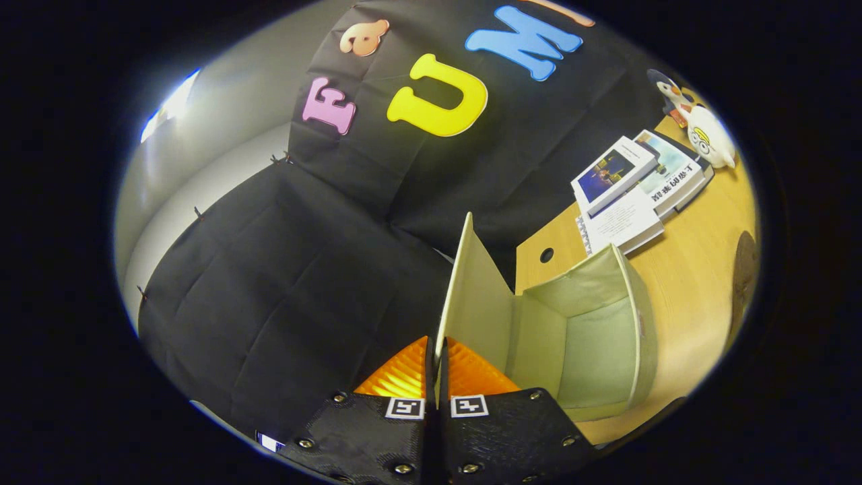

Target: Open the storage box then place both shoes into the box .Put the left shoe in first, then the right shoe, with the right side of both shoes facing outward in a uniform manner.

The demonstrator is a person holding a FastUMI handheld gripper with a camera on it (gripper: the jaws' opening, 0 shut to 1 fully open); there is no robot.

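Note:
A pale green storage box (592, 337) stands on the wooden table, its inside bare and open toward me. Its lid (475, 296) is swung up and stands on edge, rising straight ahead of my fingers. My gripper (438, 367) is shut on the near edge of that lid, with both fingers pressed against the thin panel. The view is tilted, so the table slopes up to the right.
Beyond the box lie stacked books (633, 188) on the wooden table (693, 269). A penguin plush toy (700, 128) sits past the books. A round cable hole (546, 255) is in the tabletop behind the box. A dark object (744, 269) lies at the table's far side.

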